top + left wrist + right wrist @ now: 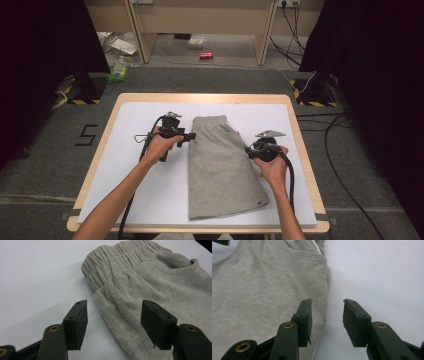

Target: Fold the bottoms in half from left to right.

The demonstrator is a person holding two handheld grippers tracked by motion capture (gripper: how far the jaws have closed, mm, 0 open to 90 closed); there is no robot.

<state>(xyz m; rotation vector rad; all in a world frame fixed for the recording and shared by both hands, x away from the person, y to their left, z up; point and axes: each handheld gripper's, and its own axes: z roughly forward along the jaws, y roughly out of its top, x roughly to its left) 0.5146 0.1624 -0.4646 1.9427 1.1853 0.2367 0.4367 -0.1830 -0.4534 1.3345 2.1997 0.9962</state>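
1. Left hand-held gripper (186,135), jaws apart, empty, at waistband edge of grey shorts (222,165).
2. Right hand-held gripper (250,151), jaws apart, empty, at opposite edge.
3. Shorts flat on desk (125,165); hem label unreadable.

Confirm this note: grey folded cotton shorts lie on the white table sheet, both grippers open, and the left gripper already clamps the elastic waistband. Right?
Not quite. The left gripper clamps nothing: the left gripper view shows its jaws apart over the side edge of the grey folded cotton shorts, below the waistband. The right gripper is open; the white sheet is right.
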